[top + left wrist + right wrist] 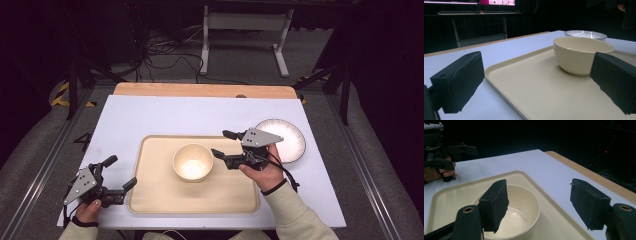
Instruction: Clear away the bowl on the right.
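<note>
A cream bowl (193, 162) stands upright and empty in the middle of a cream tray (155, 192). My right gripper (220, 142) hovers just to the bowl's right, jaws open and pointing left toward it. In the right gripper view the bowl (524, 205) lies below and beyond the left jaw, and nothing is between the pads of the gripper (541, 202). My left gripper (123, 170) rests open at the tray's front left corner, holding nothing. Its own view looks across the tray (536, 87) to the bowl (581, 53) between the jaws of the gripper (536, 82).
A white plate with a dark rim (282, 140) lies on the white table top to the right of the tray, just behind my right hand. A wooden strip (200, 90) runs along the table's far edge. Beyond it are a white stand and cables on the floor.
</note>
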### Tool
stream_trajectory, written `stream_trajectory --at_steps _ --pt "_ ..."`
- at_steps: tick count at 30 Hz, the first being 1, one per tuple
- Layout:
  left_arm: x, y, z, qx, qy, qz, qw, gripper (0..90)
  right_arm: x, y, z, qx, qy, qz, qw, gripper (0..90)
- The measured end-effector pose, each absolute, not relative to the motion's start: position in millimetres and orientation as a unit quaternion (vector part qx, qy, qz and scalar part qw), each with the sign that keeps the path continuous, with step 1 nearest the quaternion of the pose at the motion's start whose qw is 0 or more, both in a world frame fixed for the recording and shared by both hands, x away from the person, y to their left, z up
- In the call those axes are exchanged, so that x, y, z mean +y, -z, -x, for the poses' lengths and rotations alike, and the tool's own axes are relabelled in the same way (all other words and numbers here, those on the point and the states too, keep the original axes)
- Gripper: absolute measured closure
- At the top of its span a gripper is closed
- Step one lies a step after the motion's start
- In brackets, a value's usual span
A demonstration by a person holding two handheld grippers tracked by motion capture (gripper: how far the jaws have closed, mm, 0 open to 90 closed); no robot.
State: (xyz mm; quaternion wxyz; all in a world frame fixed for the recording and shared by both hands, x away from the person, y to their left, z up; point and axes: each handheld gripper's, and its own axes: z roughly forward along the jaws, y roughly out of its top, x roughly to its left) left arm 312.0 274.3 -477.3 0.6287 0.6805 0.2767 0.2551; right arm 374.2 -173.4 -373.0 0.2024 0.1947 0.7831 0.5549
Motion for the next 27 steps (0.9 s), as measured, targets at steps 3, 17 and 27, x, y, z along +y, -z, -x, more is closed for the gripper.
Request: stream_trajectory --at_steps 3,17,27 --pt "274.3 477.3 -312.0 0.277 -0.255 -0.68 0.629 0.2 -175.6 373.9 -372.0 0.783 -0.555 -0.187 0.209 30.8" --pt "274.5 477.2 -312.3 0.276 -0.256 -0.68 0.629 0.2 -207.0 380.8 -354.5 0.736 -0.602 -0.182 0.252 21.6" --pt "274.9 477.0 -312.3 0.277 -0.254 -0.682 0.627 0.2 -225.2 384.9 -341.6 0.72 -0.632 -0.166 0.234 7.4"
